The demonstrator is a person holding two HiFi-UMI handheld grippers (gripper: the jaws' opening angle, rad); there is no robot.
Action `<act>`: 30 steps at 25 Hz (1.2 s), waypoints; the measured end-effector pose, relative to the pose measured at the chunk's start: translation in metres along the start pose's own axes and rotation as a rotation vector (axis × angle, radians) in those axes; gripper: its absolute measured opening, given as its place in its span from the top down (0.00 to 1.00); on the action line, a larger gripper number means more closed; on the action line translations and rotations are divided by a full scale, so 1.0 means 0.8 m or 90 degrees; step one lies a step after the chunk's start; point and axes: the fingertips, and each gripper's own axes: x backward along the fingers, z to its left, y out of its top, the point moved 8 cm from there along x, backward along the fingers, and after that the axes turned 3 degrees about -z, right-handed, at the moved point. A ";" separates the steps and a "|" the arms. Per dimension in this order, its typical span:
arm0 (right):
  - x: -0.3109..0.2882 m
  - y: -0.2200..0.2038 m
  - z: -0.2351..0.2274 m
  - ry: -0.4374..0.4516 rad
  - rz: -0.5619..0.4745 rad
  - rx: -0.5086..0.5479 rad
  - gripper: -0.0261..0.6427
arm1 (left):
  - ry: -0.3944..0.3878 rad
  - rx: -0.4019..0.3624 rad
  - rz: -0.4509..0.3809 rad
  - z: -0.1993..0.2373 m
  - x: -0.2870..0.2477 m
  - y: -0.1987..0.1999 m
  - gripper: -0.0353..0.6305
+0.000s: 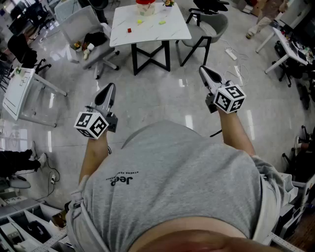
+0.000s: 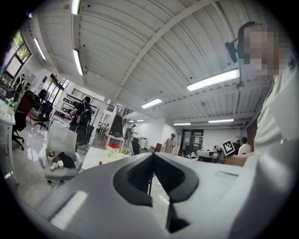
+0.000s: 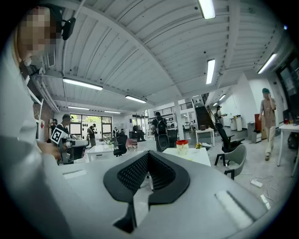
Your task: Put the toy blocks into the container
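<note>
Left gripper (image 1: pixel 110 87) and right gripper (image 1: pixel 202 70) hovering mid-frame, jaws sitting together with nothing between, small coloured toy blocks (image 1: pixel 140 21) lying on white rectangular table (image 1: pixel 172 30), top centre

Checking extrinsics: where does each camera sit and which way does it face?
Head view: on the head, looking steeply down; shows torso, forearms, left gripper, right gripper.
Left gripper view: on the left gripper, level along shut jaws; shirt at right.
Right gripper view: on the right gripper, level along shut jaws; shirt at left.
Shared: all three see the white table and container.
</note>
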 end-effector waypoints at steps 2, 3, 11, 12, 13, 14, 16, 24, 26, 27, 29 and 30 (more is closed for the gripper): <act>0.001 0.000 0.000 0.002 -0.002 0.001 0.96 | 0.000 -0.001 -0.001 0.000 0.000 0.000 0.86; 0.001 0.000 -0.001 0.003 -0.003 0.001 0.96 | 0.000 -0.001 -0.002 -0.001 0.000 0.000 0.86; 0.009 0.002 -0.013 0.005 -0.004 -0.004 0.96 | 0.006 0.000 -0.007 -0.015 -0.005 -0.001 0.86; 0.010 0.002 -0.015 0.007 -0.004 -0.002 0.96 | 0.008 -0.001 -0.007 -0.017 -0.005 -0.001 0.86; 0.011 0.003 -0.016 0.009 -0.004 0.002 0.96 | 0.010 -0.002 -0.008 -0.020 -0.005 -0.002 0.86; 0.013 0.003 -0.017 0.011 -0.003 0.007 0.96 | 0.012 -0.002 -0.009 -0.023 -0.006 -0.002 0.86; 0.016 0.005 -0.021 0.012 -0.002 0.015 0.96 | 0.015 -0.001 -0.011 -0.029 -0.008 -0.003 0.86; 0.031 0.008 -0.050 0.075 -0.032 -0.046 0.57 | 0.028 -0.002 -0.014 -0.061 -0.023 -0.013 0.86; 0.033 0.009 -0.059 0.082 -0.036 -0.044 0.47 | 0.032 -0.001 -0.015 -0.069 -0.029 -0.015 0.86; 0.034 0.009 -0.064 0.081 -0.035 -0.040 0.45 | 0.033 -0.002 -0.016 -0.073 -0.032 -0.016 0.86; 0.035 0.010 -0.072 0.081 -0.029 -0.037 0.45 | 0.035 -0.003 -0.017 -0.080 -0.038 -0.017 0.86; 0.036 0.010 -0.076 0.084 -0.026 -0.036 0.45 | 0.037 -0.004 -0.017 -0.084 -0.040 -0.018 0.86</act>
